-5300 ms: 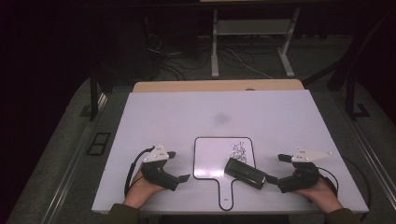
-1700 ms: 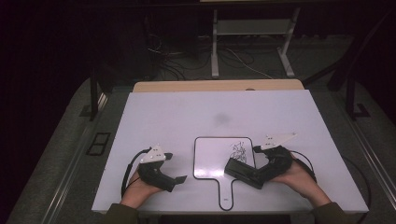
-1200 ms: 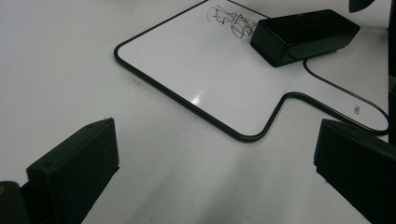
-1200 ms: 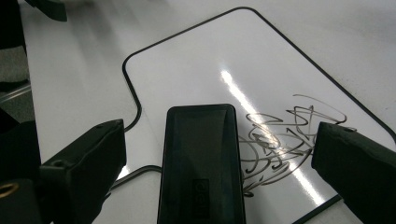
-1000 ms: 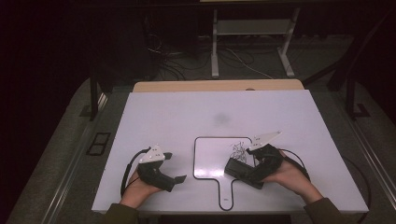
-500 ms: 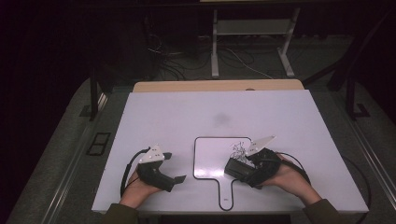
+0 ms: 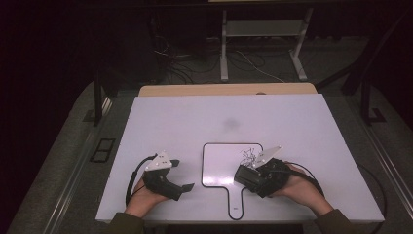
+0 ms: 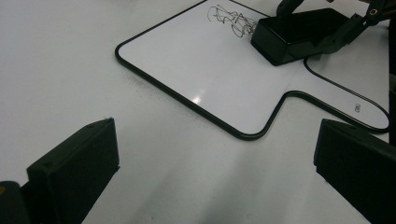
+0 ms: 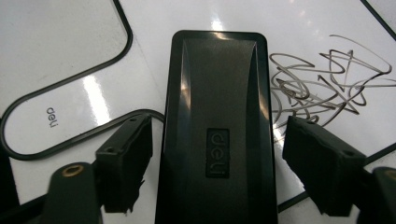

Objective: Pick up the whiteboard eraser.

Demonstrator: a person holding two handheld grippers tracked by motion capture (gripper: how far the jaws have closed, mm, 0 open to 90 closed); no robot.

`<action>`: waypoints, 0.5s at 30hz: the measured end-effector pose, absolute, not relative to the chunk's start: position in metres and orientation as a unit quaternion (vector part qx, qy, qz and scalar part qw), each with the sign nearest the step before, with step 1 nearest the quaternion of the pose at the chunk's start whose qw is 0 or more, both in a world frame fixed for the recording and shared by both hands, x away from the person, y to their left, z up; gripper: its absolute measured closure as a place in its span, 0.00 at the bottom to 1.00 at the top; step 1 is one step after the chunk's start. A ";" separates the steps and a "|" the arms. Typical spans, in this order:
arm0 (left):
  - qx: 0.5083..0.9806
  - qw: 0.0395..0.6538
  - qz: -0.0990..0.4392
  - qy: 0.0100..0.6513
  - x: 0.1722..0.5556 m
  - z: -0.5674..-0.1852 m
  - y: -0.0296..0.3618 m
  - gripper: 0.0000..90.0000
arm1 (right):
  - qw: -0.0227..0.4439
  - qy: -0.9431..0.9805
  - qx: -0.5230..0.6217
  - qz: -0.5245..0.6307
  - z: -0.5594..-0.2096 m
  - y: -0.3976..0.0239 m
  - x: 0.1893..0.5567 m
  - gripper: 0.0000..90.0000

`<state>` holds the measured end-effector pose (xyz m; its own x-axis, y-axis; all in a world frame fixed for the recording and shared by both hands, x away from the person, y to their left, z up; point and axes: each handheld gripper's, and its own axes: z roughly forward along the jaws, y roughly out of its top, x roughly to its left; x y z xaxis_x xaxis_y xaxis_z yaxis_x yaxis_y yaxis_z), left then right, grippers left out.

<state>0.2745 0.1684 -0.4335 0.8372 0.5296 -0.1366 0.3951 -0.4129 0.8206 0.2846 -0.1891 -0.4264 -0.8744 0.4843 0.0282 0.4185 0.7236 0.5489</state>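
Two black jaws of the right gripper (image 9: 217,172) flank the black rectangular plastic eraser (image 9: 215,126), one on each long side; they have just been closing in, yet a sliver of gap shows at both pads. That eraser lies on the small white paddle-shaped whiteboard with a black rim (image 7: 219,168), just beside its grey scribble (image 9: 322,88). Well left of the eraser, the left gripper (image 8: 215,177) rests on the white table (image 7: 195,122), jaws spread wide over bare surface.
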 end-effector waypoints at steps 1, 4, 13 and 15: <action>0.838 0.465 0.073 0.275 0.275 -0.434 0.168 0.00 | 0.067 0.932 0.233 0.271 -0.428 -0.189 0.285 0.28; 0.838 0.465 0.073 0.275 0.275 -0.434 0.168 0.00 | 0.062 0.932 0.236 0.269 -0.429 -0.187 0.284 0.34; 0.838 0.466 0.071 0.276 0.274 -0.434 0.168 0.00 | 0.064 0.933 0.234 0.265 -0.430 -0.187 0.283 0.41; 0.838 0.466 0.072 0.276 0.275 -0.434 0.168 0.00 | 0.064 0.934 0.233 0.264 -0.430 -0.187 0.283 0.41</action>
